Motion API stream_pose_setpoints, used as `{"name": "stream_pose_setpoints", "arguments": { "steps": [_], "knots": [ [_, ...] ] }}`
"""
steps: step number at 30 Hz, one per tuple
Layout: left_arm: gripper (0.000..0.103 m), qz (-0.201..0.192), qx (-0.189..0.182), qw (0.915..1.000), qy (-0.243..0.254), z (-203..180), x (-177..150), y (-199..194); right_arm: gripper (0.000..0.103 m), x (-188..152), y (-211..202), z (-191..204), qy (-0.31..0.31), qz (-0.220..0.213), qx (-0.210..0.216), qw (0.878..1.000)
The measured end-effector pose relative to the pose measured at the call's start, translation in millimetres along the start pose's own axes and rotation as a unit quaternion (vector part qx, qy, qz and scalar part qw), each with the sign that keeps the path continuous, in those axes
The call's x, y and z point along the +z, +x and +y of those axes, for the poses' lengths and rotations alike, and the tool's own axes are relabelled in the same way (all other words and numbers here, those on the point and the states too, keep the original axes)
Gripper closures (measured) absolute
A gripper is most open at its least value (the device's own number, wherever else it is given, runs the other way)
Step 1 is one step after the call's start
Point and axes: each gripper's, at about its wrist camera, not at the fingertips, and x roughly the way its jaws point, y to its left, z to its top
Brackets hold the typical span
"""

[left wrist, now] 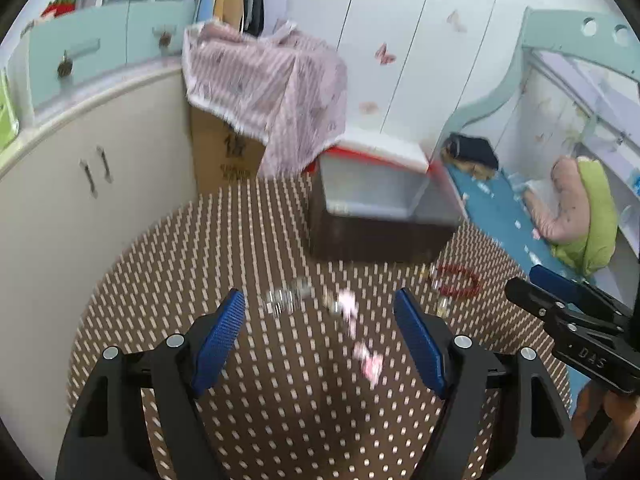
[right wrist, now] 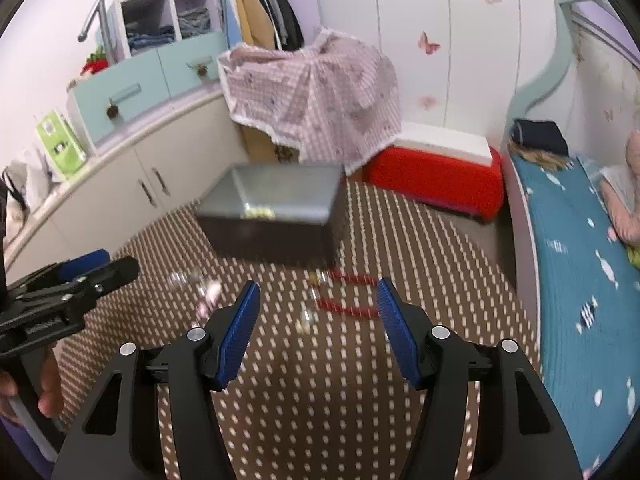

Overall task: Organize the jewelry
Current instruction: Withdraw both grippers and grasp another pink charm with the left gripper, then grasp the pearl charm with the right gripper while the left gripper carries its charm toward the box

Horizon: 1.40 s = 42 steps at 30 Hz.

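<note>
While both grippers hang over the patterned mat [left wrist: 256, 420] with jaws spread wide and nothing between them, the jewelry lies loose ahead of them, none of it yet in the box. Item one: red bead bracelet [right wrist: 348, 294], an elongated loop whose long axis runs left to right across the right gripper [right wrist: 318, 304]; it sits just beyond and slightly right of centre of that gripper's fingertips, so the right hand is plainly the nearer. Item two: pink bead strand [left wrist: 360, 332], trailing away from the left gripper [left wrist: 320, 306] roughly along its line of sight, lying between and just past its blue pads [left wrist: 416, 340]. Item three: a small silvery piece [left wrist: 286, 298], blurred, beside the pink strand's far end; its kind cannot be told. Small pale bits [right wrist: 306, 320] near the red loop are also too blurred to name. Container: dark open box [right wrist: 276, 216] with grey lining, standing on the mat behind all pieces; something small and yellowish [right wrist: 258, 212] shows inside near the front wall, otherwise the interior reads bare.
</note>
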Motion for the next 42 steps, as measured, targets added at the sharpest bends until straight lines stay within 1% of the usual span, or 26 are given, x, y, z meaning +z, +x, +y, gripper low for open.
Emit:
{"name": "stream_pose_setpoints", "arguments": {
  "steps": [2,5,6,9,10,11,13,14,15,16,17,18,19,21,26,29,31,34,36,37,38,39,40,42],
  "knots": [
    [0.029,0.024,0.003,0.9997,-0.002,-3.9,-10.4,12.7,0.044,-11.0,6.4,-5.4,0.009,0.013,0.002,1.000],
    [0.029,0.040,0.012,0.9991,0.006,-10.6,-21.3,27.3,0.044,-21.7,11.4,-12.0,0.020,0.023,0.004,1.000],
    [0.030,0.049,0.012,0.9987,0.009,-13.6,-24.2,32.8,0.044,-23.8,12.7,-13.1,0.020,0.024,0.003,0.999],
    [0.032,0.056,0.018,0.9981,0.016,-19.9,-30.1,42.2,0.044,-29.3,16.0,-17.2,0.025,0.028,0.005,0.999],
    [0.040,0.061,0.020,0.9977,0.021,-22.1,-30.7,46.0,0.044,-30.3,17.1,-18.2,0.026,0.030,0.005,0.999],
    [0.047,0.066,0.021,0.9973,0.024,-23.6,-31.6,49.6,0.044,-31.1,17.9,-18.2,0.026,0.030,0.004,0.999],
    [0.052,0.060,0.034,0.9969,0.040,-28.3,-32.7,52.8,0.044,-31.8,18.8,-19.3,0.027,0.030,0.005,0.999],
    [0.054,0.060,0.030,0.9968,0.044,-29.6,-33.0,54.6,0.044,-31.4,20.6,-19.3,0.026,0.032,0.004,0.999],
    [0.065,0.060,0.027,0.9968,0.046,-30.5,-32.9,55.3,0.044,-31.0,22.0,-19.3,0.026,0.032,0.005,0.999],
    [0.083,0.060,0.020,0.9969,0.048,-30.4,-32.7,55.7,0.044,-29.7,23.1,-18.9,0.025,0.032,0.005,0.999],
    [0.086,0.059,0.017,0.9968,0.052,-30.4,-32.6,56.0,0.044,-29.3,26.2,-18.4,0.025,0.035,0.005,0.999],
    [0.092,0.059,0.023,0.9964,0.056,-29.8,-32.6,56.6,0.044,-27.8,28.9,-17.3,0.025,0.037,0.006,0.999],
    [0.094,0.057,0.024,0.9967,0.053,-27.5,-32.7,56.8,0.044,-27.0,31.9,-16.4,0.024,0.038,0.008,0.999],
    [0.094,0.059,0.004,0.9977,0.034,-17.8,-31.9,56.9,0.044,-25.7,38.8,-13.3,0.022,0.046,0.006,0.999],
    [0.094,0.054,-0.024,0.9982,0.009,5.2,-24.0,49.7,0.044,-22.4,55.4,-0.7,0.016,0.054,0.017,0.998],
    [0.094,0.047,-0.028,0.9985,0.000,13.5,-19.3,44.7,0.044,-18.5,64.3,4.8,0.013,0.059,0.016,0.998],
    [0.094,0.044,-0.028,0.9986,-0.007,17.1,-16.5,42.2,0.045,-15.8,71.4,10.4,0.000,0.064,0.007,0.998],
    [0.094,0.046,-0.038,0.9981,-0.015,23.5,-12.3,42.5,0.053,-13.6,78.8,16.9,-0.018,0.063,-0.006,0.998],
    [0.094,0.046,-0.043,0.9979,-0.014,23.2,-9.2,43.9,0.061,-10.7,82.1,21.0,-0.026,0.065,-0.011,0.998],
    [0.094,0.046,-0.044,0.9979,-0.015,23.0,-7.8,44.4,0.070,-9.5,83.7,22.4,-0.029,0.066,-0.010,0.997],
    [0.094,0.047,-0.049,0.9976,-0.016,22.8,-6.5,44.9,0.073,-8.6,85.2,25.0,-0.039,0.067,-0.018,0.997],
    [0.094,0.047,-0.053,0.9974,-0.013,21.6,-5.4,44.6,0.075,-7.9,85.9,26.4,-0.044,0.066,-0.019,0.997],
    [0.094,0.046,-0.054,0.9974,-0.011,20.0,-3.4,44.9,0.081,-7.0,86.7,26.7,-0.044,0.065,-0.009,0.997],
    [0.094,0.046,-0.058,0.9973,-0.005,17.1,-1.0,45.0,0.088,-6.0,85.8,27.7,-0.046,0.067,-0.005,0.997]
  ]
}}
